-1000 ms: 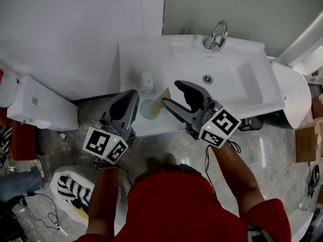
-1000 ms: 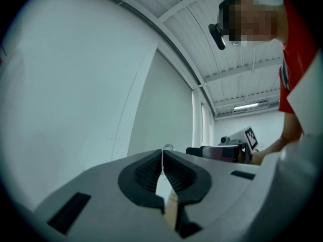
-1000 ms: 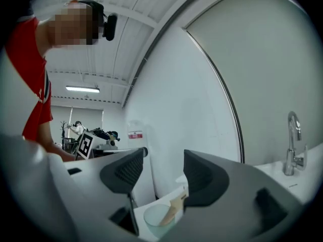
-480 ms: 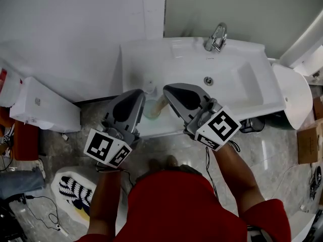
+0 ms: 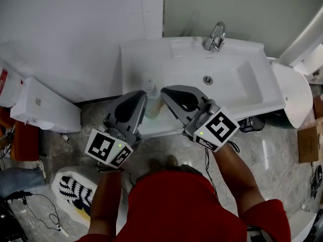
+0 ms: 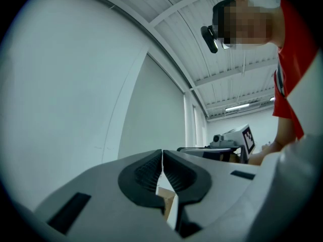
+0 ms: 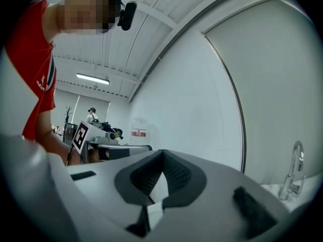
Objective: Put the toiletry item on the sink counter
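- Left tool (image 5: pixel 140 96) and right tool (image 5: pixel 164 93): both jaws fully closed, holding nothing.
- Toiletry item (image 5: pixel 154 108) sits on the tabletop (image 5: pixel 132 59) between their tips, partly hidden.
- Wall sign (image 7: pixel 139 132): red and white, print unreadable.

A chrome faucet (image 5: pixel 216 36) stands before the grey wall (image 5: pixel 242 4). Right of the faucet is a white toilet (image 5: pixel 295 92), with a cardboard box (image 5: pixel 307 144) beyond. Far left of the faucet lies a white box (image 5: pixel 43 107). Down-left of the faucet, a striped slipper (image 5: pixel 73 193) and a cable (image 5: pixel 50 221) lie on the floor (image 5: pixel 272 170).
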The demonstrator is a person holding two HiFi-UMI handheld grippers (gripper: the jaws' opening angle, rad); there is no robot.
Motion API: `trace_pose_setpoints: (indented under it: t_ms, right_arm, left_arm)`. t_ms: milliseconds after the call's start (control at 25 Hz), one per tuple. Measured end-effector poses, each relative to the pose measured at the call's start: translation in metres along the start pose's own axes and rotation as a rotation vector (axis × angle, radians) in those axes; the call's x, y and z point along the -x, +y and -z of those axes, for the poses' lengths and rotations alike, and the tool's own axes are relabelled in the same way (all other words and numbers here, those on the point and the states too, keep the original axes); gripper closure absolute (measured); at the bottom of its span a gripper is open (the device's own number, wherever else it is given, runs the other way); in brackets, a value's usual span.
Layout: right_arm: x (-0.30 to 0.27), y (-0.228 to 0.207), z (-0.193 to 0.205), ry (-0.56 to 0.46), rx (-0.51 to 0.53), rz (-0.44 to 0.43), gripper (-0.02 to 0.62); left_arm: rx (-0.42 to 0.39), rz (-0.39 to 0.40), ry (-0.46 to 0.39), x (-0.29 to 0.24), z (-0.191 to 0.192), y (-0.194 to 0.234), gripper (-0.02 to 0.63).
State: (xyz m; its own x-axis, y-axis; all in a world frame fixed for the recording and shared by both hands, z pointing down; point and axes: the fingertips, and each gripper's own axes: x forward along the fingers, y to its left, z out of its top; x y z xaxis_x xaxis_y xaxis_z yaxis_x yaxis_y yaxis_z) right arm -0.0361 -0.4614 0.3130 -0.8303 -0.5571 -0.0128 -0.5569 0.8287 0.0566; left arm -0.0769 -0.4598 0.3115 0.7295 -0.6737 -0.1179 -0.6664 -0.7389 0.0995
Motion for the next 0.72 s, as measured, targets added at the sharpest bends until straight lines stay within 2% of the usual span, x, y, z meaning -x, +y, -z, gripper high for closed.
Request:
trace_pose_setpoints:
  t_ms: [720]
  right_arm:
    - [0.0091,-0.0034,-0.0029,0.004,0.008,0.006,0.566]
  left_arm:
    - [-0.004,0.000,0.007,-0.0040,0.0011,-0.0056,0.583]
